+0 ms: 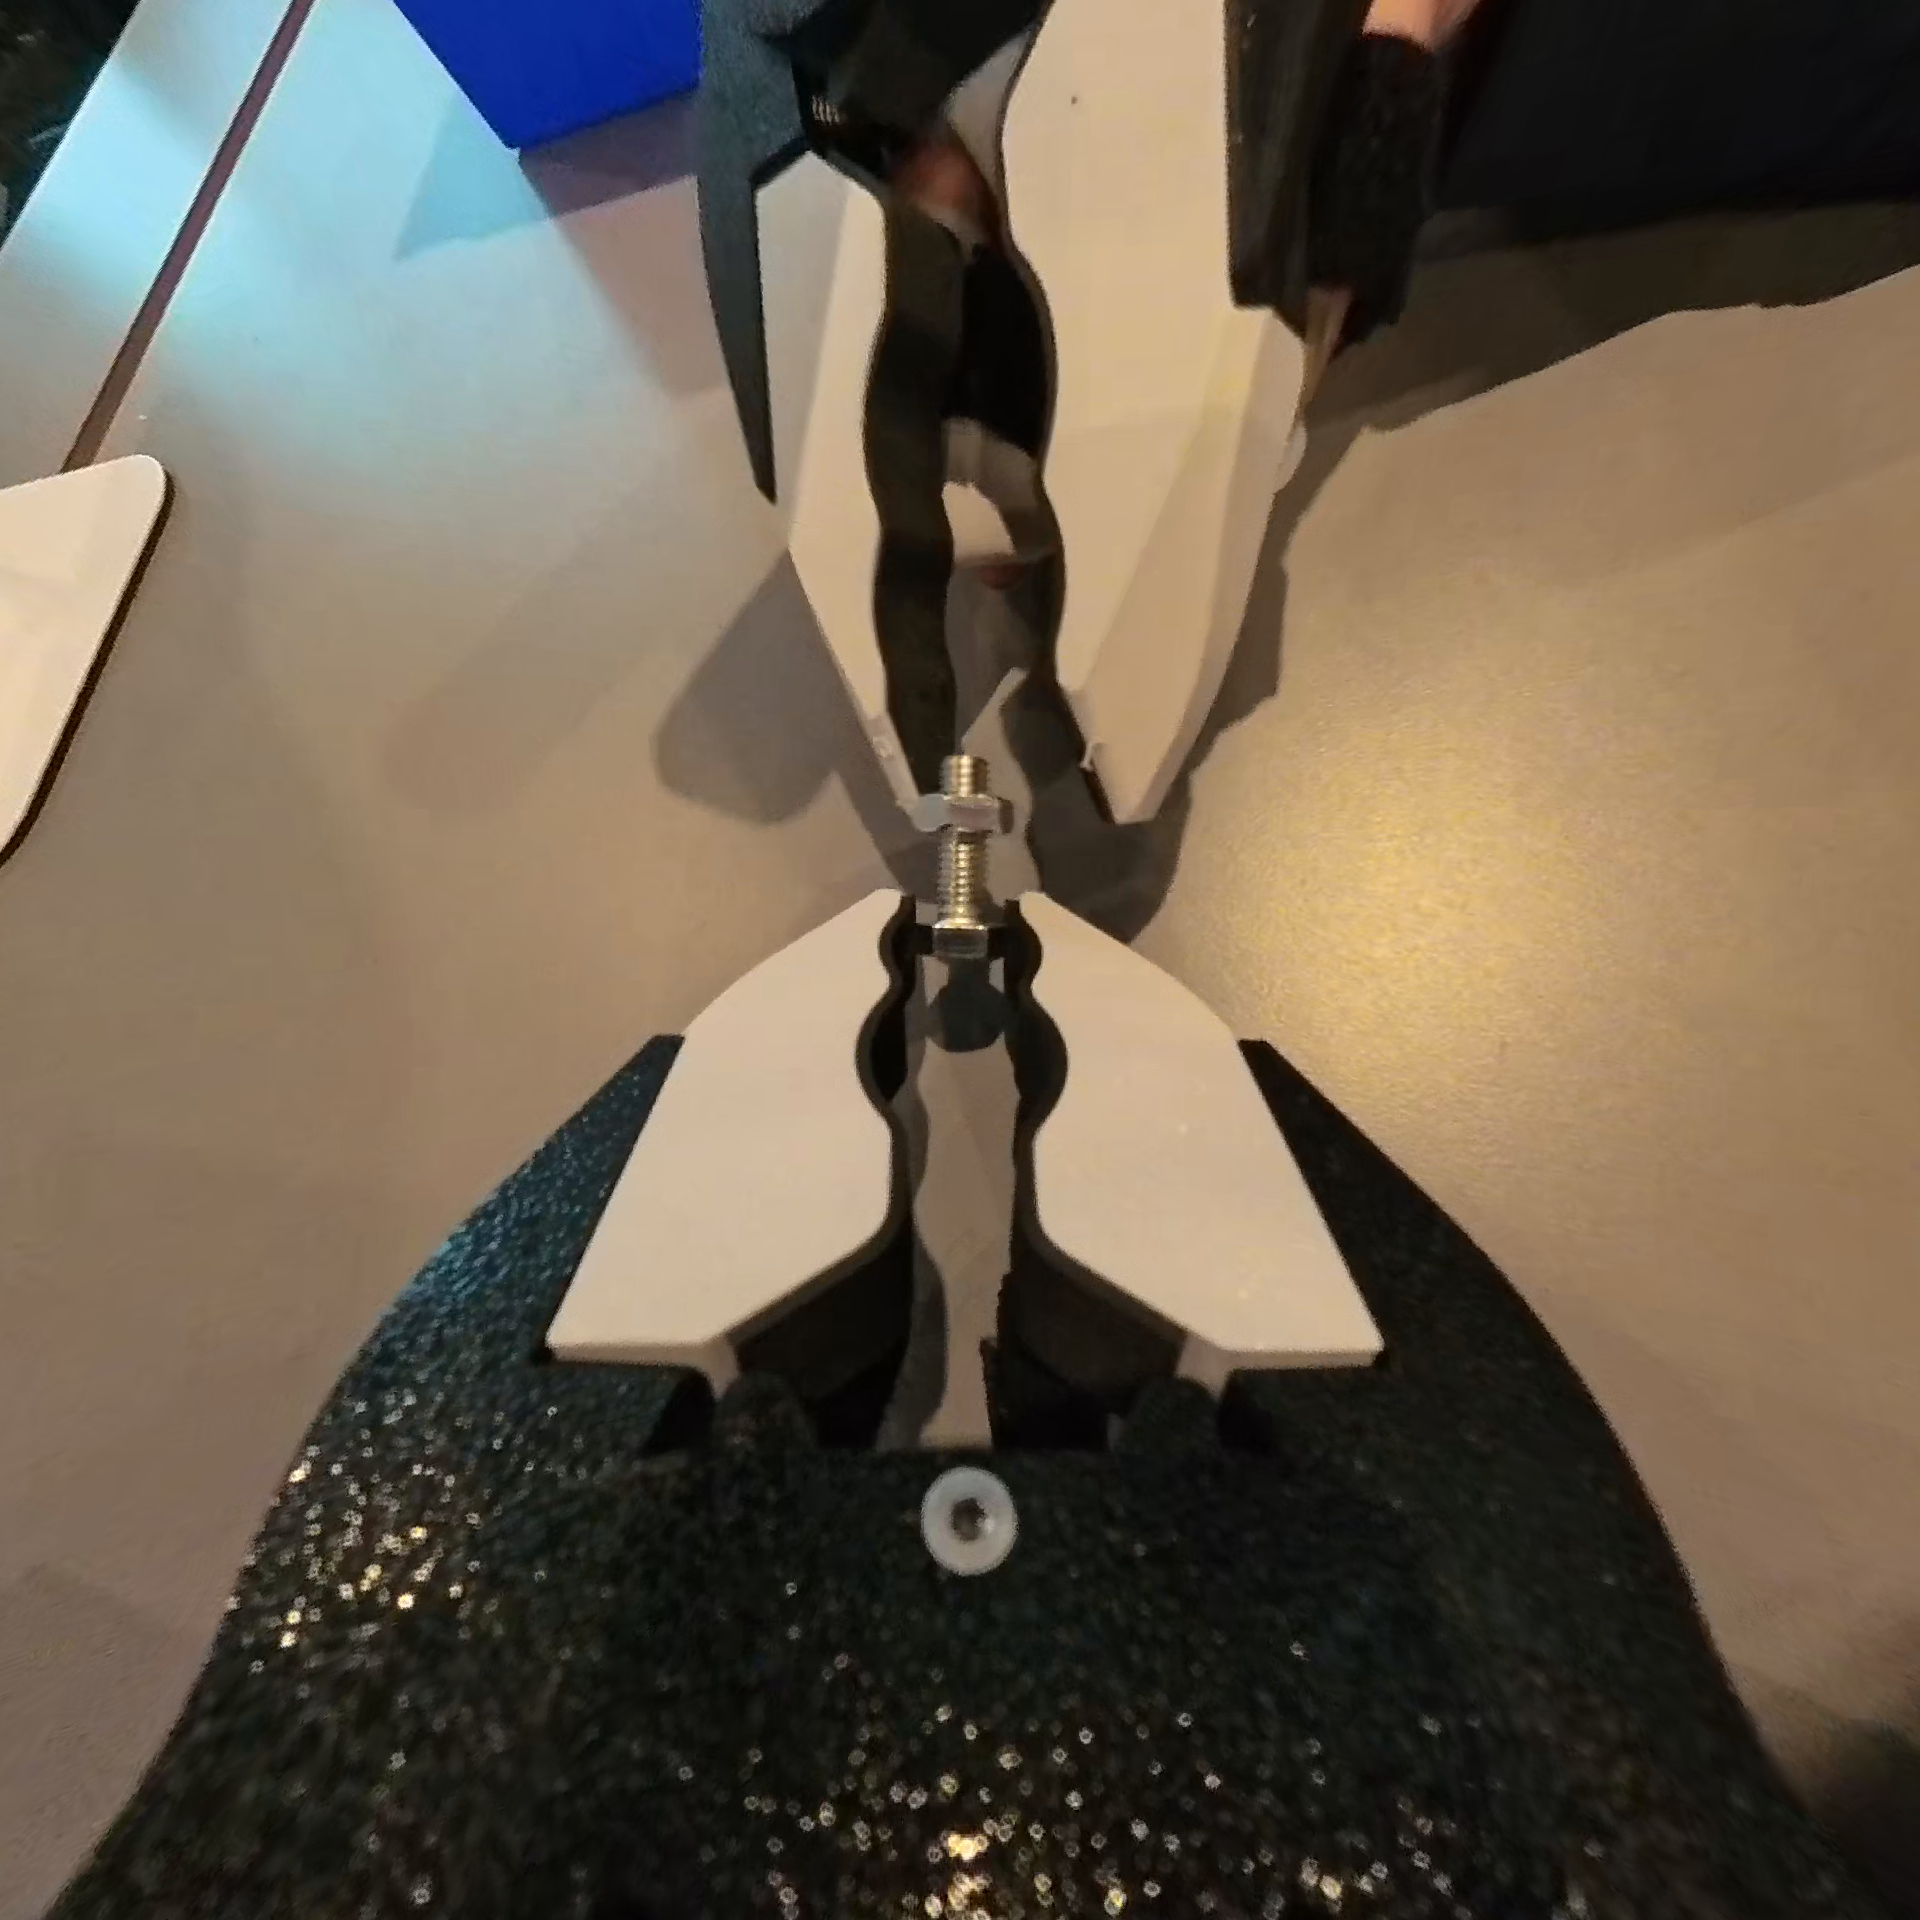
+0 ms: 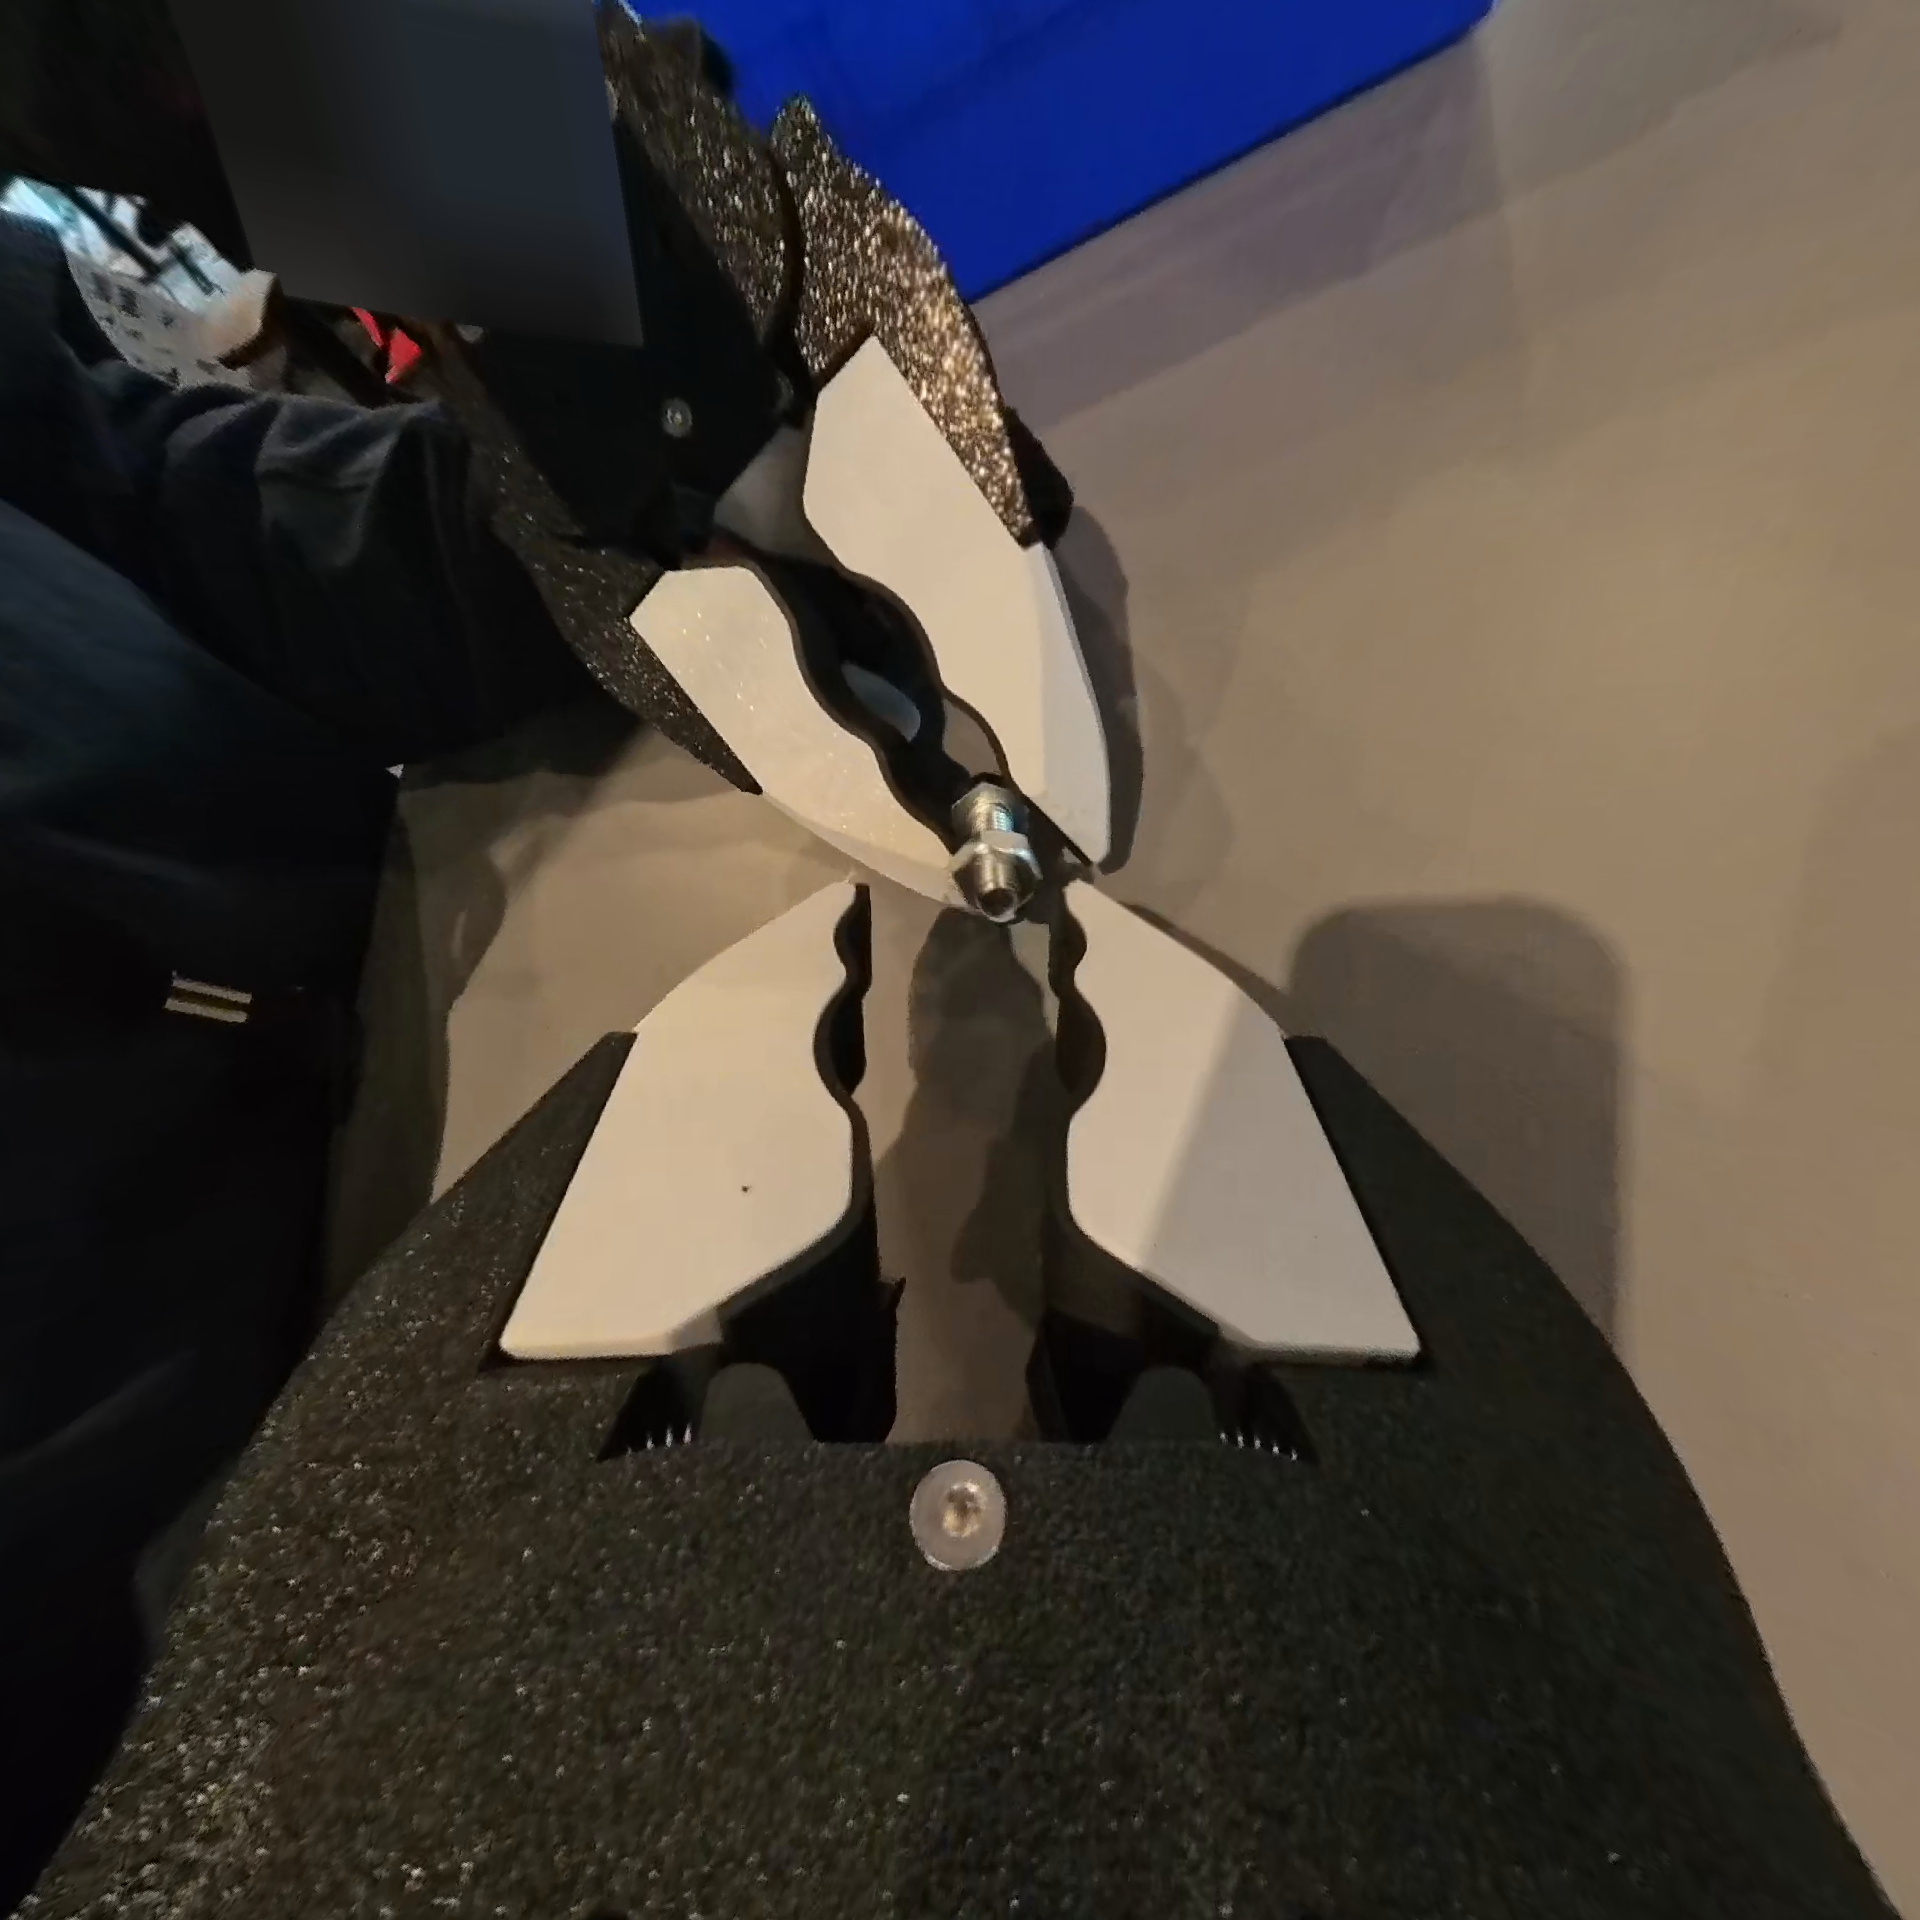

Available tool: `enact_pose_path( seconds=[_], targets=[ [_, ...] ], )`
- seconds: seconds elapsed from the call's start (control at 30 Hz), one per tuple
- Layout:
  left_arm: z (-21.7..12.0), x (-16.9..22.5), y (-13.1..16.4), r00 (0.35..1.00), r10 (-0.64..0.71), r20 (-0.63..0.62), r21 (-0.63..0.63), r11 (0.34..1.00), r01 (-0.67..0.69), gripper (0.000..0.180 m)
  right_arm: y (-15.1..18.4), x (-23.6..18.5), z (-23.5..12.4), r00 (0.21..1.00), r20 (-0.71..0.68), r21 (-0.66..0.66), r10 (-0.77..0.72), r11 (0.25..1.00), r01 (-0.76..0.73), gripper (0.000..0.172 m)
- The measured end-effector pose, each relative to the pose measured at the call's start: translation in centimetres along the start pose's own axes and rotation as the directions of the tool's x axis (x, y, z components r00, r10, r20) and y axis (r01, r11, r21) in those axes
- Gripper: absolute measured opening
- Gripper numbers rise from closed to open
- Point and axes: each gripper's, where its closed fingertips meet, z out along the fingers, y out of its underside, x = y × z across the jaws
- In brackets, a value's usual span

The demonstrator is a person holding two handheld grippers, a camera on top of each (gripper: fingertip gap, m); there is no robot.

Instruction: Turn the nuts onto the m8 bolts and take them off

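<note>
My left gripper [image 1: 966,906] is shut on the hex head of a silver bolt [image 1: 966,868], which points forward along the fingers, above the grey table [image 1: 416,831]. A silver nut [image 1: 964,814] sits on the thread near the bolt's free end. My right gripper [image 1: 1013,808] faces it with its jaws apart around the nut. One of its fingertips [image 1: 906,795] lies against the nut's side and the other stands clear of it. In the right wrist view the bolt [image 2: 987,826] and nut [image 2: 1000,864] point at my open right gripper [image 2: 961,904], and the left gripper [image 2: 1023,875] holds them.
A blue box [image 1: 613,73] stands at the back of the table, also in the right wrist view [image 2: 1091,135]. A white board [image 1: 73,623] lies at the left. A person's dark sleeve [image 2: 208,540] is at the left of the right wrist view. Only a small space, under 4 cm, lies between the two pairs of fingers.
</note>
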Motion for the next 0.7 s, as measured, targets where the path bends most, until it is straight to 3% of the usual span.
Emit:
enact_pose_path(
  seconds=[0.13,0.3,0.43,0.7],
  targets=[
    [0.0,0.0,0.0,1.000,0.002,0.000,0.000,1.000,-0.002,0.015,-0.3,-0.4,0.1,1.000,0.016,0.020,-0.014,1.000,0.014,0.033],
    [0.0,0.0,0.0,1.000,-0.004,-0.005,-0.001,1.000,0.004,0.015,-2.7,-1.6,-0.6,0.992,0.045,0.178,-0.115,0.978,0.105,0.032],
    [0.0,0.0,0.0,1.000,-0.005,-0.006,-0.001,1.000,0.005,0.015,-1.2,0.0,-0.7,0.998,-0.022,0.089,-0.059,0.994,0.060,0.033],
    [0.0,-0.1,0.0,1.000,-0.007,-0.009,-0.002,1.000,0.007,0.015,0.4,0.0,0.0,1.000,0.003,-0.026,-0.015,1.000,0.015,0.028]
  ],
)
